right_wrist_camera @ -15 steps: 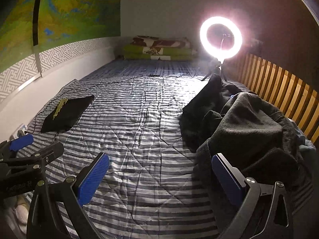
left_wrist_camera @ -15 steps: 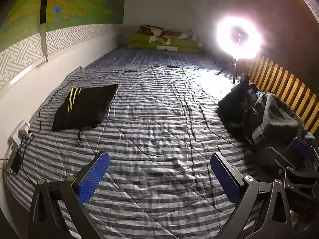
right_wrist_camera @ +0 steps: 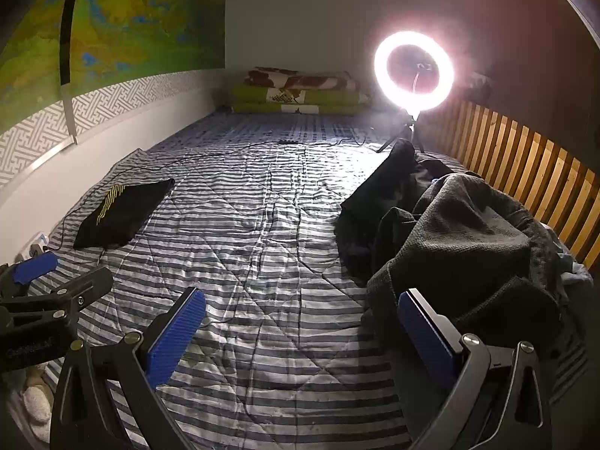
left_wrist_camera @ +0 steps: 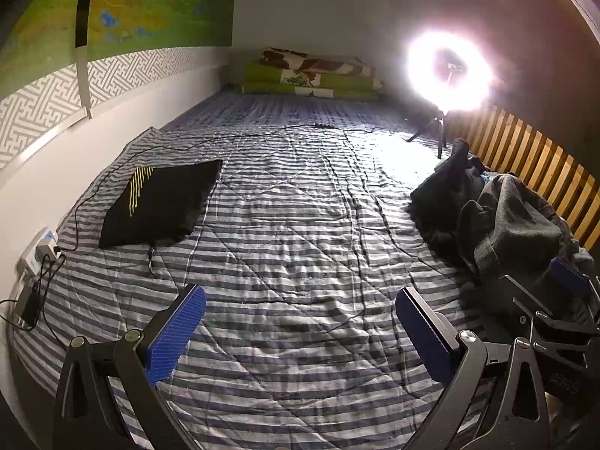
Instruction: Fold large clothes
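A heap of dark clothes (left_wrist_camera: 502, 225) (right_wrist_camera: 465, 240), grey knit on top of black fabric, lies crumpled on the right side of the striped bedspread (left_wrist_camera: 300, 247) (right_wrist_camera: 262, 255). A black garment with yellow stripes (left_wrist_camera: 161, 202) (right_wrist_camera: 120, 212) lies folded flat at the left. My left gripper (left_wrist_camera: 300, 322) hovers open over bare bedspread, holding nothing. My right gripper (right_wrist_camera: 302, 324) is open too, its right finger (right_wrist_camera: 423, 333) just in front of the heap's near edge. Each gripper shows at the edge of the other's view.
A lit ring light on a small tripod (left_wrist_camera: 448, 71) (right_wrist_camera: 412, 71) stands at the far right, its cable (left_wrist_camera: 262, 135) running across the bed. Folded bedding (left_wrist_camera: 311, 75) lies at the far end. Wooden slats (right_wrist_camera: 525, 172) line the right side, a wall socket with plugs (left_wrist_camera: 41, 251) the left.
Both views have shifted only slightly; the grippers stay open and nothing on the bed has moved.
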`<action>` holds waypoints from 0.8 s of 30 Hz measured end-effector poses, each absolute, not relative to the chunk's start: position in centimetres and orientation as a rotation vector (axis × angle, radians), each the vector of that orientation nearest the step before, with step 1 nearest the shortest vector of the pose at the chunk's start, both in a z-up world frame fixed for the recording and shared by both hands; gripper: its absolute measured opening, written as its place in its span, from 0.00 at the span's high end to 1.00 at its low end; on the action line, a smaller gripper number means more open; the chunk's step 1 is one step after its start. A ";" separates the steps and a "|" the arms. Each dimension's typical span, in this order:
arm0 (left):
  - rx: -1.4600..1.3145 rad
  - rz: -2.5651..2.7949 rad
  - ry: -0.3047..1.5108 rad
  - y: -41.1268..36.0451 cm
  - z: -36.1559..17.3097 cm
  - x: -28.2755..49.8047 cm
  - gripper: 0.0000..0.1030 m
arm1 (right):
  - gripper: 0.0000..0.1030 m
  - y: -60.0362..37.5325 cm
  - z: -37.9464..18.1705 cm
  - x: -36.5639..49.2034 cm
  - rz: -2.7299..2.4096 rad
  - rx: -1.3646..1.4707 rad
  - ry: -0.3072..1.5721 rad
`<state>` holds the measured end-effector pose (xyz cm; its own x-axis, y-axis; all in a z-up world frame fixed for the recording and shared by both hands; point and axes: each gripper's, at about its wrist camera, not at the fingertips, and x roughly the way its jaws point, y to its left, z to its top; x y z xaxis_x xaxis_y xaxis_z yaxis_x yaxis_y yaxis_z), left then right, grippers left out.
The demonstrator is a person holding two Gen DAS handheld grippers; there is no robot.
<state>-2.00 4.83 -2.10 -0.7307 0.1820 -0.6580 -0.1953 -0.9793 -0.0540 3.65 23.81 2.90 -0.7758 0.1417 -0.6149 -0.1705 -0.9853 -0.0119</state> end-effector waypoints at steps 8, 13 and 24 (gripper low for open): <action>-1.047 2.753 0.022 4.6 -2.1 -2.0 0.01 | 0.01 23.6 2.6 3.3 2.814 -0.981 0.063; -1.045 2.756 0.036 4.8 -2.2 -2.0 0.01 | 0.01 23.4 2.5 3.3 2.817 -0.980 0.056; -1.048 2.756 0.031 4.7 -2.1 -2.1 0.01 | 0.01 23.3 2.5 3.3 2.819 -0.979 0.047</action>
<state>-2.13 4.68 -2.06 -0.7312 0.1718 -0.6602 -0.1865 -0.9812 -0.0487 3.32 23.33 2.54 -0.7737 0.1379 -0.6184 -0.1584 -0.9871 -0.0220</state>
